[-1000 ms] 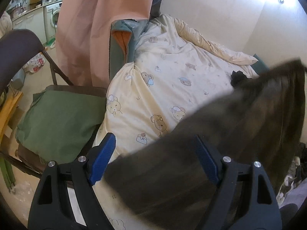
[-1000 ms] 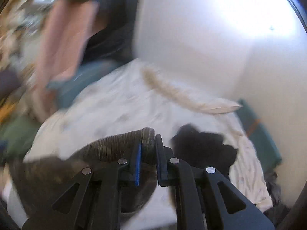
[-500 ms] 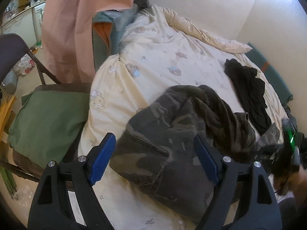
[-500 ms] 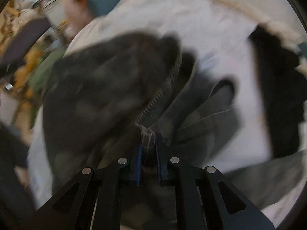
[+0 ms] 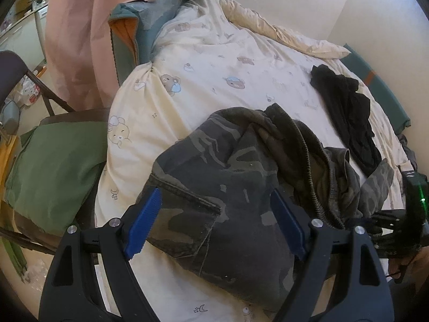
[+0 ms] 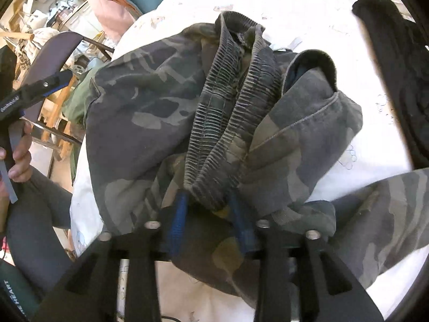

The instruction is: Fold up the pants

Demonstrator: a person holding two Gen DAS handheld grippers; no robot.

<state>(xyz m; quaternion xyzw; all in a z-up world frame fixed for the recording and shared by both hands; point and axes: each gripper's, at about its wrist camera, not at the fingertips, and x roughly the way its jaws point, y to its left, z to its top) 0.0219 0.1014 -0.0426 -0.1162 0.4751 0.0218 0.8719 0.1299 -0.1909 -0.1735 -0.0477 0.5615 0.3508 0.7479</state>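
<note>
Camouflage pants (image 5: 230, 182) lie in a crumpled heap on the cream bear-print duvet (image 5: 214, 61). Their ribbed elastic waistband (image 6: 228, 112) is bunched on top. My left gripper (image 5: 214, 225) hovers open over the near left part of the heap, with nothing pinched between its blue pads. My right gripper (image 6: 209, 214) points steeply down at the near end of the waistband. Its jaws are opening, and the waistband end still sits loosely between the pads. The right gripper also shows as a dark shape at the right edge (image 5: 396, 220) of the left wrist view.
A black garment (image 5: 346, 112) lies on the duvet to the right of the pants. A folding chair with a green cushion (image 5: 53, 171) stands left of the bed. Behind it hang a pink curtain (image 5: 80, 40) and a teal pillow (image 5: 139, 35). A hand (image 6: 18, 158) holds the left gripper.
The pants came down out of the air and now rest heaped on the bed. My right gripper sank with them and its pads have spread apart. The left gripper edged closer.
</note>
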